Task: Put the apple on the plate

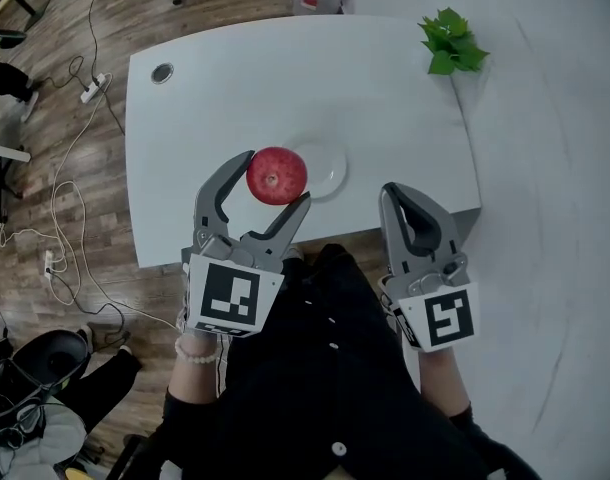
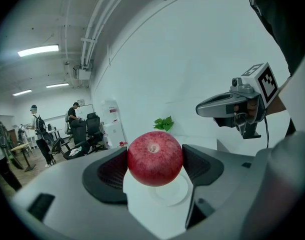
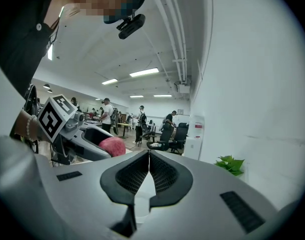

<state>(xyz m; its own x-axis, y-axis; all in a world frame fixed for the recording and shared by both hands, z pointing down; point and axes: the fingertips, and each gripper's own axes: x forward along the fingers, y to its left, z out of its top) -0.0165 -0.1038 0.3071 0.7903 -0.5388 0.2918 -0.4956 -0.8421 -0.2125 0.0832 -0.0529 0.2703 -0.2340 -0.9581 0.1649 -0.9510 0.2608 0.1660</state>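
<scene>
A red apple (image 1: 276, 175) (image 2: 155, 158) is clamped between the jaws of my left gripper (image 1: 269, 178) (image 2: 155, 165), held in the air above the white table (image 1: 235, 98). A small white plate (image 1: 325, 168) (image 2: 167, 190) lies on the table just right of and below the apple. My right gripper (image 1: 396, 192) (image 3: 149, 160) hangs to the right near the table's front edge, shut with its pads touching and nothing between them. The apple (image 3: 112, 146) also shows at the left of the right gripper view.
A green plant (image 1: 451, 41) (image 2: 164, 123) stands at the table's far right corner. A round cable grommet (image 1: 162, 72) sits at the far left. Cables and a power strip (image 1: 93, 88) lie on the wooden floor to the left. Office chairs and people are in the background.
</scene>
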